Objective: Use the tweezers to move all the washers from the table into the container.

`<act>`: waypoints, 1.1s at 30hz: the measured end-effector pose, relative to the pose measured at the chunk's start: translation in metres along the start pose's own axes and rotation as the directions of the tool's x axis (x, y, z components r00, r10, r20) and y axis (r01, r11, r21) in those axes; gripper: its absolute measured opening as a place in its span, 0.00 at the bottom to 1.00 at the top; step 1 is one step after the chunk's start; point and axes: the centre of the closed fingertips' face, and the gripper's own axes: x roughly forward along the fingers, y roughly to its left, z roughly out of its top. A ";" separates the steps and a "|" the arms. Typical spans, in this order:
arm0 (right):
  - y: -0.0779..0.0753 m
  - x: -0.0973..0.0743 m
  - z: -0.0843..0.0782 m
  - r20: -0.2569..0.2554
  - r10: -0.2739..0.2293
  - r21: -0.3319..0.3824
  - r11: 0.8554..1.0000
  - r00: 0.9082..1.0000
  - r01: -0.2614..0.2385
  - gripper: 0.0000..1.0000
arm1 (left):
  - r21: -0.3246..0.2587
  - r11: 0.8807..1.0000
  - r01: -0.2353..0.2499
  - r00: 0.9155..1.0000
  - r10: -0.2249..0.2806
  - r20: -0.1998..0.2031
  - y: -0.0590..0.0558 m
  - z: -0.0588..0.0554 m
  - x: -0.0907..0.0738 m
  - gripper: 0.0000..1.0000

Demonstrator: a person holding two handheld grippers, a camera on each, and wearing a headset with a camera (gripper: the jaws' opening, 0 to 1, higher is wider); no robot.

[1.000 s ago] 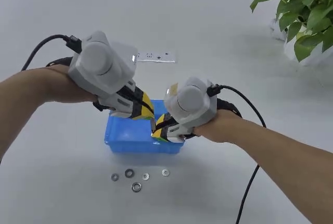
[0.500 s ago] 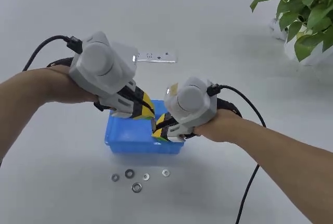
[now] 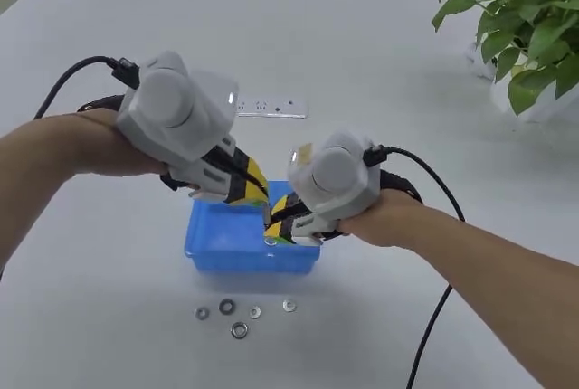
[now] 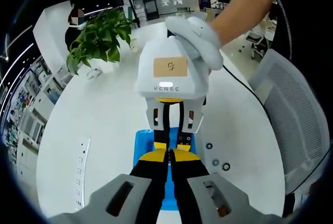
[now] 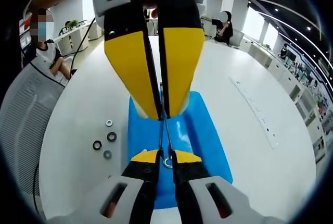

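A blue container (image 3: pixel 217 258) sits on the white table, with several loose washers (image 3: pixel 226 306) on the table in front of it. Both grippers meet tip to tip over the container. My left gripper (image 3: pixel 249 192) is shut on thin metal tweezers (image 5: pixel 162 130). My right gripper (image 3: pixel 276 231) is shut around their other end. In the right gripper view, a small ring-shaped washer (image 5: pixel 167 163) shows at the tweezers' end between my right gripper's (image 5: pixel 166 157) yellow tips, above the container (image 5: pixel 203 135). The left gripper (image 5: pixel 161 113) comes down from the top. Loose washers (image 5: pixel 108 138) lie to the left.
A white power strip (image 3: pixel 267 107) lies on the table behind the grippers. A potted plant (image 3: pixel 534 27) stands at the far right. A black cable (image 3: pixel 434 317) trails from the right gripper. A mesh chair (image 4: pixel 296 114) stands beside the table.
The head camera has shifted a little, so the scene sits slightly lower. The grippers, container and loose washers keep their places.
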 end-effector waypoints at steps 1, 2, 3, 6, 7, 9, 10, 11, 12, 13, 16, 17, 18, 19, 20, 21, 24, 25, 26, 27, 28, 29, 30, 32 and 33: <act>0.000 -0.001 0.001 0.001 -0.002 -0.001 1.000 1.000 0.002 0.11 | 0.001 1.000 0.000 1.000 0.000 0.001 0.000 0.001 -0.001 0.06; 0.000 -0.003 0.002 0.003 -0.006 -0.002 1.000 1.000 0.006 0.11 | 0.001 1.000 0.000 1.000 0.000 0.001 0.000 0.002 -0.002 0.06; 0.000 -0.004 0.002 0.005 -0.007 -0.003 1.000 1.000 0.007 0.11 | 0.002 1.000 -0.001 1.000 0.001 0.003 0.000 0.004 -0.003 0.06; 0.001 -0.008 0.005 0.011 -0.012 -0.006 1.000 1.000 0.012 0.11 | 0.005 1.000 -0.001 1.000 0.001 0.006 -0.002 0.007 -0.006 0.06; 0.001 -0.010 0.006 0.013 -0.015 -0.007 1.000 1.000 0.015 0.11 | 0.007 1.000 -0.002 1.000 0.002 0.006 -0.002 0.009 -0.008 0.06; 0.002 -0.012 0.008 0.018 -0.018 -0.005 1.000 1.000 0.018 0.11 | 0.009 1.000 -0.003 1.000 0.003 0.007 -0.003 0.011 -0.010 0.06; 0.002 -0.013 0.008 0.020 -0.019 -0.005 1.000 1.000 0.019 0.12 | 0.011 1.000 -0.004 1.000 0.004 0.007 -0.003 0.012 -0.011 0.06; 0.003 -0.014 0.010 0.022 -0.021 -0.007 1.000 1.000 0.021 0.12 | 0.011 1.000 -0.004 1.000 0.004 0.007 -0.004 0.013 -0.012 0.06; 0.003 -0.015 0.011 0.024 -0.021 -0.007 1.000 0.999 0.021 0.12 | 0.013 1.000 -0.003 1.000 0.003 0.008 -0.005 0.014 -0.013 0.06; 0.005 -0.017 0.012 0.026 -0.020 -0.006 1.000 0.999 0.020 0.12 | 0.013 1.000 -0.003 1.000 0.003 0.008 -0.005 0.015 -0.014 0.06; 0.006 -0.020 0.015 0.031 -0.028 -0.009 1.000 0.999 0.028 0.12 | 0.017 1.000 -0.007 1.000 0.007 0.011 -0.006 0.018 -0.017 0.06; 0.007 -0.021 0.016 0.033 -0.029 -0.010 1.000 0.999 0.029 0.12 | 0.019 1.000 -0.007 1.000 0.007 0.013 -0.007 0.020 -0.019 0.06; 0.008 -0.022 0.017 0.034 -0.030 -0.012 0.999 0.999 0.030 0.12 | 0.018 1.000 -0.009 1.000 0.008 0.013 -0.008 0.021 -0.019 0.06; 0.008 -0.023 0.017 0.034 -0.031 -0.013 0.999 0.999 0.031 0.12 | 0.018 1.000 -0.009 1.000 0.009 0.012 -0.009 0.021 -0.020 0.06; 0.009 -0.024 0.018 0.035 -0.030 -0.012 0.999 0.999 0.031 0.12 | 0.020 1.000 -0.009 1.000 0.009 0.012 -0.010 0.022 -0.021 0.06; 0.010 -0.025 0.018 0.036 -0.031 -0.013 0.999 0.999 0.032 0.12 | 0.021 1.000 -0.009 1.000 0.009 0.012 -0.011 0.023 -0.021 0.06; 0.013 -0.028 0.020 0.038 -0.035 -0.017 0.999 0.999 0.035 0.12 | 0.027 1.000 -0.010 1.000 0.010 0.013 -0.014 0.026 -0.023 0.06; 0.014 -0.029 0.020 0.038 -0.037 -0.020 0.999 0.999 0.038 0.12 | 0.029 1.000 -0.009 1.000 0.009 0.014 -0.015 0.027 -0.024 0.06; 0.014 -0.030 0.020 0.038 -0.038 -0.020 0.999 0.999 0.039 0.12 | 0.031 0.999 -0.009 1.000 0.009 0.014 -0.016 0.028 -0.024 0.06; 0.015 -0.031 0.021 0.038 -0.040 -0.021 0.999 0.998 0.040 0.12 | 0.029 1.000 -0.008 1.000 0.008 0.015 -0.017 0.029 -0.025 0.06; 0.016 -0.032 0.021 0.038 -0.040 -0.021 0.999 0.998 0.041 0.12 | 0.031 0.999 -0.008 1.000 0.008 0.015 -0.018 0.030 -0.025 0.06; 0.017 -0.033 0.021 0.038 -0.041 -0.020 0.999 0.998 0.042 0.12 | 0.033 0.999 -0.009 1.000 0.009 0.015 -0.019 0.031 -0.025 0.06; 0.018 -0.034 0.021 0.038 -0.041 -0.021 0.999 0.998 0.042 0.12 | 0.033 0.999 -0.008 1.000 0.007 0.015 -0.020 0.032 -0.025 0.06; 0.020 -0.036 0.021 0.039 -0.045 -0.023 0.999 0.998 0.046 0.12 | 0.041 0.999 -0.010 1.000 0.009 0.013 -0.023 0.033 -0.026 0.06; 0.021 -0.037 0.021 0.040 -0.045 -0.022 0.999 0.998 0.046 0.12 | 0.042 0.999 -0.010 1.000 0.010 0.014 -0.024 0.034 -0.026 0.06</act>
